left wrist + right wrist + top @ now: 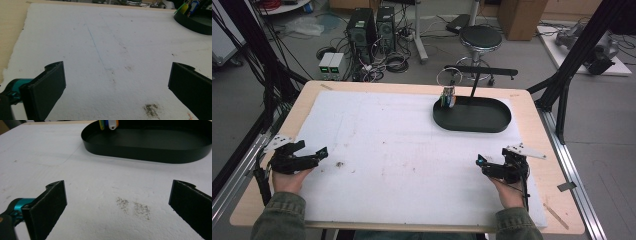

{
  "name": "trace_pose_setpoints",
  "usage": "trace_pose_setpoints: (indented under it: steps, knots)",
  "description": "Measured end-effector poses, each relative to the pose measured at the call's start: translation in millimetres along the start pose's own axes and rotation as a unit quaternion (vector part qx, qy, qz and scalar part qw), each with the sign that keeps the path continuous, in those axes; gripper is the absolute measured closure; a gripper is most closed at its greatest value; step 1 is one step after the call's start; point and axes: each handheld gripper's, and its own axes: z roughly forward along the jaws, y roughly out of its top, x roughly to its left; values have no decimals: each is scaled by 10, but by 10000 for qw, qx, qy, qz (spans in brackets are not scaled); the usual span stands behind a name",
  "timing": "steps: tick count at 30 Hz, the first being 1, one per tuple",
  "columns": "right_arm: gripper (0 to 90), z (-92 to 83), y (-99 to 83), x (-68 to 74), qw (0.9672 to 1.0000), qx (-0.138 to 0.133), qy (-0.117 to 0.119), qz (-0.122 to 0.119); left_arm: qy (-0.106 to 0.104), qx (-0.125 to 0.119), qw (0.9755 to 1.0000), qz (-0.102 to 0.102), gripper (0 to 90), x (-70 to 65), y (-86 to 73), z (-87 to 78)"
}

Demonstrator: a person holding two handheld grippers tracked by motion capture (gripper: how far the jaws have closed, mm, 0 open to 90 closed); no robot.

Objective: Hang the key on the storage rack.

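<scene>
My left gripper (314, 156) rests near the table's left front, held in a hand, jaws wide open over the white mat (402, 150). My right gripper (484, 164) sits at the right front, also open and empty. In the left gripper view its gripper (116, 82) spans bare mat; in the right gripper view the other gripper (117, 202) faces the black oval tray (150, 152). The tray (472, 125) lies at the far right of the mat. A bunch of coloured key tags (448, 99) on a wire ring (449, 76) stands at its left rim.
Dirt smudges mark the mat (340, 163). The wooden table edge (532, 130) runs around the mat. Beyond the table stand a stool (481, 37), computer towers (371, 27) and cables on the floor. Black frame posts (572, 60) flank both sides.
</scene>
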Motion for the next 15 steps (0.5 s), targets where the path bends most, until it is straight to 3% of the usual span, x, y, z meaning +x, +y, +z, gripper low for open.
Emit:
trace_pose_setpoints:
  steps: [6, 9, 15]
  knots:
    - [5, -79, -53, -48, 9989, -346, -306, 106, -3, -15, 10000, -14, 17, 3, 0, 0]
    - [5, -117, -73, -41, 9971, -590, -489, -25, -1, -9, 10000, -5, 17, 2, 0, -2]
    - [5, -132, -88, -16, 9955, -713, -616, -116, 2, -35, 10000, -29, 17, 7, 1, -7]
